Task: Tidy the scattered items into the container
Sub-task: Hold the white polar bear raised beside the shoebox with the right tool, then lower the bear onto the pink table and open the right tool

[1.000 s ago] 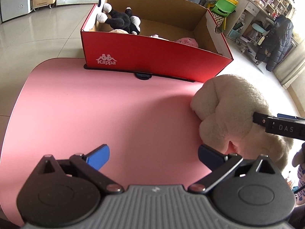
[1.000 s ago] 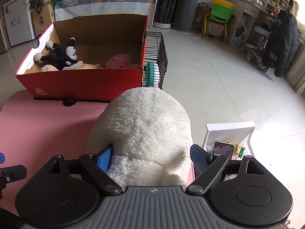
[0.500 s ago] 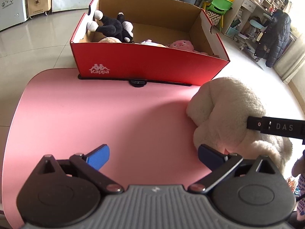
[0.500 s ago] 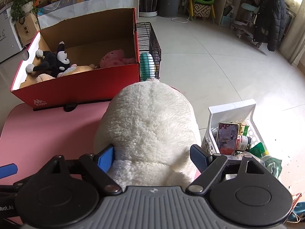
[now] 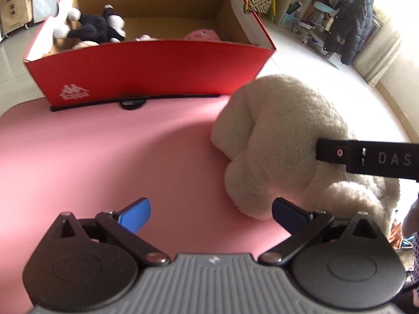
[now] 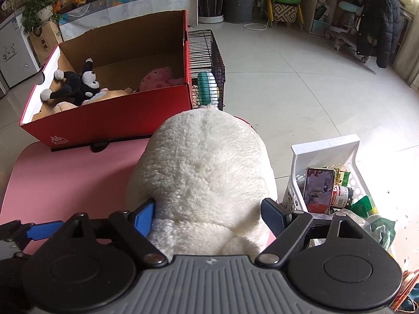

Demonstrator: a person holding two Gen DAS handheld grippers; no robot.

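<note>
A large white plush toy (image 6: pixel 201 172) fills the space between the blue pads of my right gripper (image 6: pixel 209 216), which is shut on it and holds it over the right end of the pink table (image 6: pixel 65 178). It also shows in the left wrist view (image 5: pixel 282 141), with a right gripper finger (image 5: pixel 366 159) pressed into its side. My left gripper (image 5: pixel 209 213) is open and empty over the pink table (image 5: pixel 104 157), left of the plush. The red cardboard box (image 5: pixel 157 70) stands at the table's far edge and holds a black-and-white plush (image 5: pixel 91 28) and a pink plush (image 6: pixel 157 78).
A black wire cage (image 6: pixel 207 65) stands right of the box (image 6: pixel 110 120). A white plastic basket (image 6: pixel 327 154) with a phone and packets sits on the floor right of the table. Chairs, shelves and a dark coat stand at the back right.
The right gripper has risen with the white plush, which stands higher above the table. The left gripper has moved closer to the red box.
</note>
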